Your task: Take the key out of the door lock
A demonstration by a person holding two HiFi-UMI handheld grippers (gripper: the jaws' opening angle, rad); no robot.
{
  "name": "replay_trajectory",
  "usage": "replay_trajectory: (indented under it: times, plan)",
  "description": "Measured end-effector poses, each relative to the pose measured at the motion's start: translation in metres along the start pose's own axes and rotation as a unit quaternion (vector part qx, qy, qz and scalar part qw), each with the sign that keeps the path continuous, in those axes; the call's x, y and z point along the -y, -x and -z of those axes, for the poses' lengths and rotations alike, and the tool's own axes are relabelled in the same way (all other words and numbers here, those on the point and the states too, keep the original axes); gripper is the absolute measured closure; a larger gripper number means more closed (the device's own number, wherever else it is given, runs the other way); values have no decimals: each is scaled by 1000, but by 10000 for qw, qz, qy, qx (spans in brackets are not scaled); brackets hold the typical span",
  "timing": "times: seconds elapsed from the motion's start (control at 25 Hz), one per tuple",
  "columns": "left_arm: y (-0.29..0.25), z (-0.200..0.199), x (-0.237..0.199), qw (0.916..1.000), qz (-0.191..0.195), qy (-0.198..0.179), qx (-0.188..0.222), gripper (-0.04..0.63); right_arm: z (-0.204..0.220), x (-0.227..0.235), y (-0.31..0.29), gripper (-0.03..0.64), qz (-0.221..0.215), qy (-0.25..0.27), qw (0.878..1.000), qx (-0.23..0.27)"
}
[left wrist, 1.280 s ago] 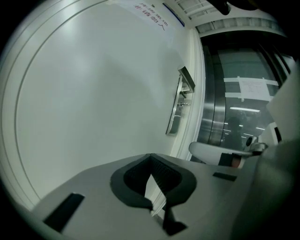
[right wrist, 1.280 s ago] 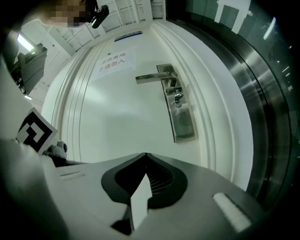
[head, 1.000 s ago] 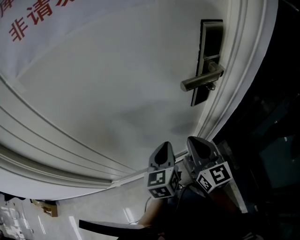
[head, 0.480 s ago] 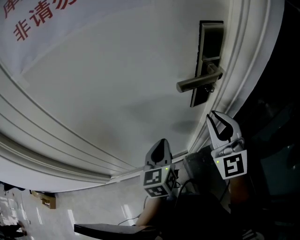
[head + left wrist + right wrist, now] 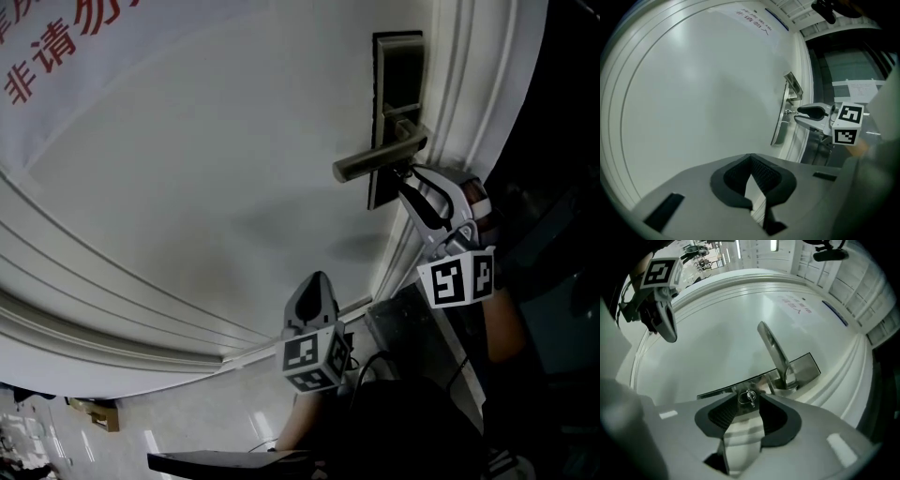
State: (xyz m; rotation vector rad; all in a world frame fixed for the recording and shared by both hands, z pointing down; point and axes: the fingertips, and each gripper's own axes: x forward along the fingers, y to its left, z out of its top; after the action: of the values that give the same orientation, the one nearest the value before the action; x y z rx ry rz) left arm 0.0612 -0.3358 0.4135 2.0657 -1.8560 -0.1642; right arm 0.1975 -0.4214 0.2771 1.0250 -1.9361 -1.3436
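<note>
A small silver key sticks out of the dark lock plate just under the lever handle of a white door. My right gripper is held level right at the key; its jaws have just been opening and now stand open. The key sits at the gap between the fingertips, and the pads do not press on it. My left gripper hangs lower and to the left, tips together, holding nothing. The right gripper also shows in the left gripper view, by the handle.
The door frame's ridged moulding runs close to the right of the lock plate. A curved moulding crosses the door below. Red characters are printed on the door at the upper left. Pale floor lies beneath.
My right gripper rose from beside the left one up to the lock, rolled over, and went from shut to open. The left gripper has barely moved.
</note>
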Motion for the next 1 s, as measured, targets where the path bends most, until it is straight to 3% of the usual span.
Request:
replay_trajectory:
  times: [0.28, 0.6, 1.0]
  plan:
    - [0, -4, -2, 10000, -33, -27, 46, 595, -1, 1, -16, 524, 219, 604, 9979, -94]
    - [-2, -4, -3, 9999, -17, -108, 60, 595, 1, 5, -15, 602, 432, 704, 9965, -144]
    - [-3, -3, -4, 10000, 24, -34, -40, 595, 1, 4, -15, 604, 334, 830, 9959, -153]
